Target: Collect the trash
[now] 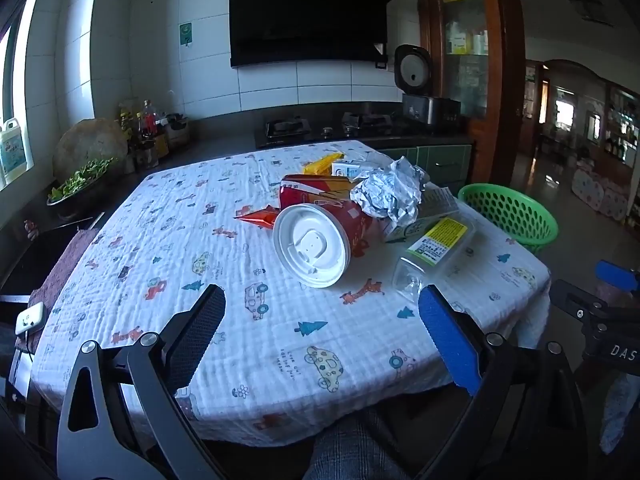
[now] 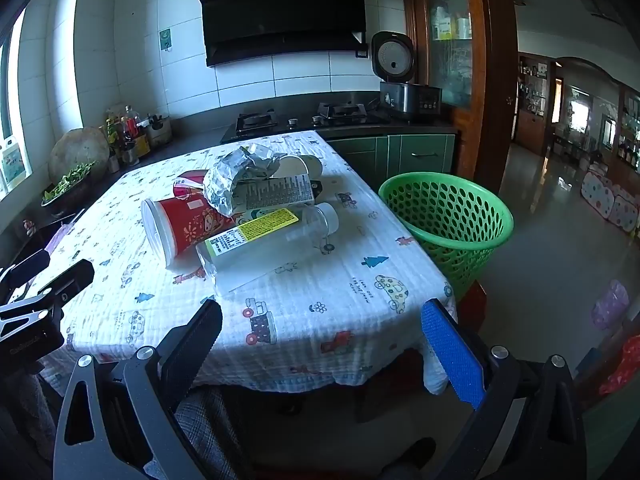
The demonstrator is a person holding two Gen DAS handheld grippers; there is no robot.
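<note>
A pile of trash lies on the table's patterned cloth [image 1: 224, 264]: a red paper cup [image 1: 316, 240] on its side with a white lid, a clear plastic bottle [image 1: 432, 252] with a yellow label, crumpled foil [image 1: 384, 192], a carton and wrappers. The same cup [image 2: 180, 228], bottle [image 2: 264, 240] and foil [image 2: 236, 180] show in the right wrist view. A green perforated basket [image 2: 448, 216] stands beside the table's right edge; it also shows in the left wrist view [image 1: 512, 212]. My left gripper [image 1: 324, 316] is open and empty near the front edge. My right gripper [image 2: 324, 336] is open and empty at the front right corner.
A dark counter with a gas hob [image 2: 300, 120] and a rice cooker [image 2: 404, 80] runs behind the table. A bowl of greens [image 1: 80, 184] and bottles stand at the left. A wooden cabinet [image 2: 452, 40] stands at the right, with open floor [image 2: 560, 240] beyond.
</note>
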